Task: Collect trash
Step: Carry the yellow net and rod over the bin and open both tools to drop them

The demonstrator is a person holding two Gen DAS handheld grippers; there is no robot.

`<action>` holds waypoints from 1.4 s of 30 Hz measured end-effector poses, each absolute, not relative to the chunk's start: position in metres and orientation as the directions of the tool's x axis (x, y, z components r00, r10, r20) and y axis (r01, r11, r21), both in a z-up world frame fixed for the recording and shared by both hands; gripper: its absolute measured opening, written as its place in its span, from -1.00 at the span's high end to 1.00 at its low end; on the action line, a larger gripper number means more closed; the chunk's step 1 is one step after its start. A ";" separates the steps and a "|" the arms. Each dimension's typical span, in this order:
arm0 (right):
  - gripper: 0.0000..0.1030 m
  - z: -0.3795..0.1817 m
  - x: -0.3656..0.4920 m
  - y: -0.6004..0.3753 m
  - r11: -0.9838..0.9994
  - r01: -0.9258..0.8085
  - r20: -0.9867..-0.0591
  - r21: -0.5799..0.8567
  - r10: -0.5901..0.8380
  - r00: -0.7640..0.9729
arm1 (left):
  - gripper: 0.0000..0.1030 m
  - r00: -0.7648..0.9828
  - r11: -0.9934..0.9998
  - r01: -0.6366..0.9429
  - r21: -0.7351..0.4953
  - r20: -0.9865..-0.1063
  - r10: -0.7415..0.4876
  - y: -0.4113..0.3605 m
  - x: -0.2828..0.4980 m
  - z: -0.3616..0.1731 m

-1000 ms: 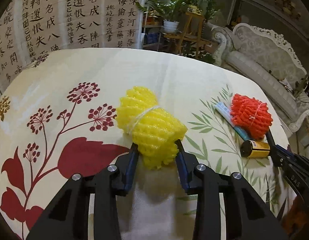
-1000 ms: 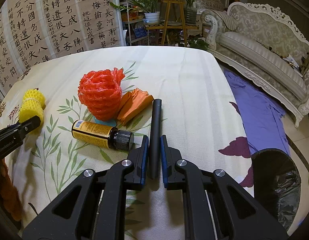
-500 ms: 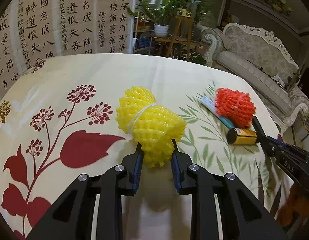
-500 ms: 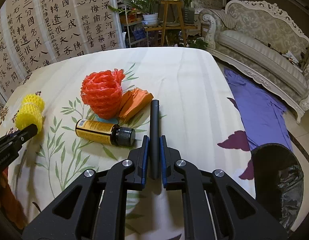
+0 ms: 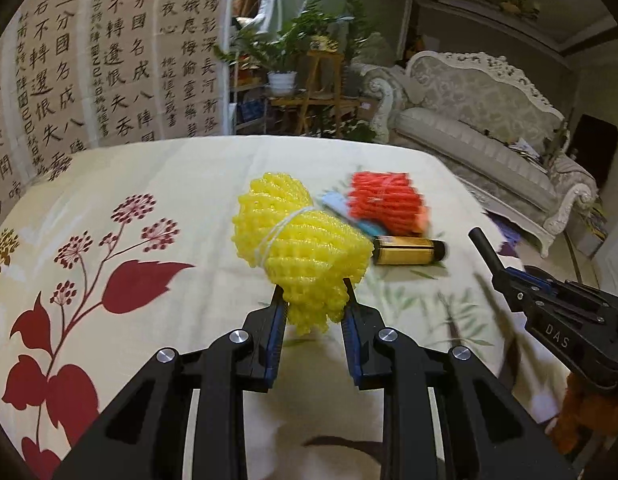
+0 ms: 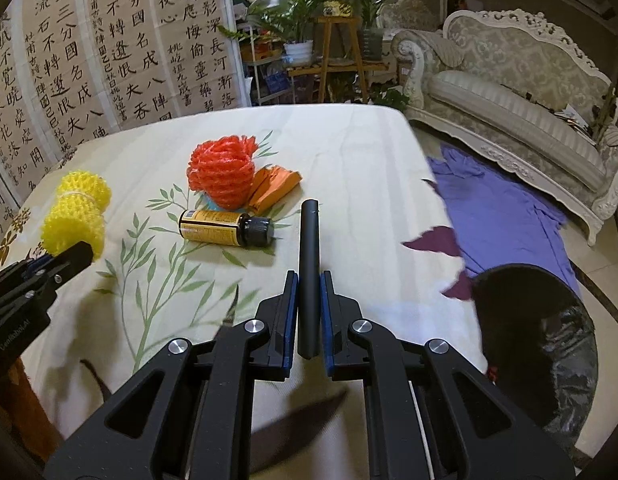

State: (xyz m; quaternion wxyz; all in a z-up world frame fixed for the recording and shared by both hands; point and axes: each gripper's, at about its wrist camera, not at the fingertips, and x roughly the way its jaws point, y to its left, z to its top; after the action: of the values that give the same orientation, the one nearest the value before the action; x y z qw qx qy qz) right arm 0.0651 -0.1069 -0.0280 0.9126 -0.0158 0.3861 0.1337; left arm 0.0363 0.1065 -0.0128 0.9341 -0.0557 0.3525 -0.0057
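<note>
Left gripper [image 5: 313, 300]: jaws have just been closing, now pinching lower end of yellow foam net [image 5: 299, 248]; net lifted off worktop [image 5: 157, 168], shadow visible beneath.

Right gripper [image 6: 309, 292]: pressed together on black tube [image 6: 310, 264], likewise raised compared with a second ago.

Both pickups complete; transport phase begun.

Still lying on worktop: red foam net [image 6: 223, 170], orange wrapper [image 6: 273, 186], amber bottle [image 6: 225, 227].

Black bin [image 6: 537, 344] on floor at right, probably bag-lined; blur prevents confirmation. Likely drop point.
</note>
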 end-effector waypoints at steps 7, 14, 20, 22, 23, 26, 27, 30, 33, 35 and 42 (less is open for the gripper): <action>0.79 -0.016 0.040 -0.152 0.981 -0.181 -0.676 0.067 0.178 0.715 | 0.48 0.765 0.991 0.077 -0.109 -0.631 -0.129 0.063 0.029 -0.004; 0.79 -0.014 0.022 -0.208 0.996 -0.064 -0.666 0.057 0.086 0.741 | 0.48 0.758 0.974 0.204 -0.101 -0.613 -0.222 0.005 0.026 0.001; 0.79 -0.023 0.014 -0.253 0.998 0.020 -0.669 0.068 0.031 0.743 | 0.48 0.740 0.948 0.305 -0.091 -0.604 -0.296 -0.044 0.028 0.001; 0.79 -0.026 0.013 -0.264 0.997 0.036 -0.668 0.070 0.020 0.744 | 0.47 0.730 0.939 0.333 -0.082 -0.608 -0.312 -0.061 0.030 -0.001; 0.79 -0.029 0.013 -0.270 0.997 0.044 -0.669 0.070 0.014 0.743 | 0.47 0.725 0.936 0.343 -0.080 -0.611 -0.318 -0.066 0.031 -0.002; 0.79 -0.033 0.015 -0.285 0.995 0.061 -0.672 0.079 0.008 0.741 | 0.47 0.713 0.927 0.369 -0.069 -0.619 -0.330 -0.085 0.035 -0.005; 0.79 -0.035 0.015 -0.290 0.994 0.067 -0.673 0.083 0.006 0.740 | 0.47 0.710 0.924 0.376 -0.066 -0.621 -0.333 -0.090 0.037 -0.006; 0.79 -0.040 0.016 -0.302 0.992 0.079 -0.675 0.094 0.005 0.738 | 0.46 0.700 0.916 0.399 -0.051 -0.628 -0.340 -0.107 0.042 -0.010; 0.79 -0.044 0.018 -0.311 0.991 0.085 -0.677 0.100 0.005 0.736 | 0.45 0.693 0.909 0.414 -0.040 -0.634 -0.344 -0.121 0.044 -0.015; 0.79 -0.047 0.019 -0.317 0.991 0.088 -0.679 0.103 0.005 0.734 | 0.45 0.687 0.906 0.422 -0.035 -0.640 -0.345 -0.129 0.046 -0.018; 0.71 -0.058 0.024 -0.332 0.987 0.109 -0.693 0.121 0.006 0.721 | 0.22 0.655 0.902 0.430 -0.033 -0.676 -0.337 -0.143 0.056 -0.028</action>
State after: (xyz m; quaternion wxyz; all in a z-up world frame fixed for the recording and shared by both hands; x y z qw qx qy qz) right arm 0.0242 -0.3317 -0.0583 0.9243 0.0769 0.3728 -0.0280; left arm 0.0561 -0.1430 -0.0281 0.9074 0.0648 0.3573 -0.2114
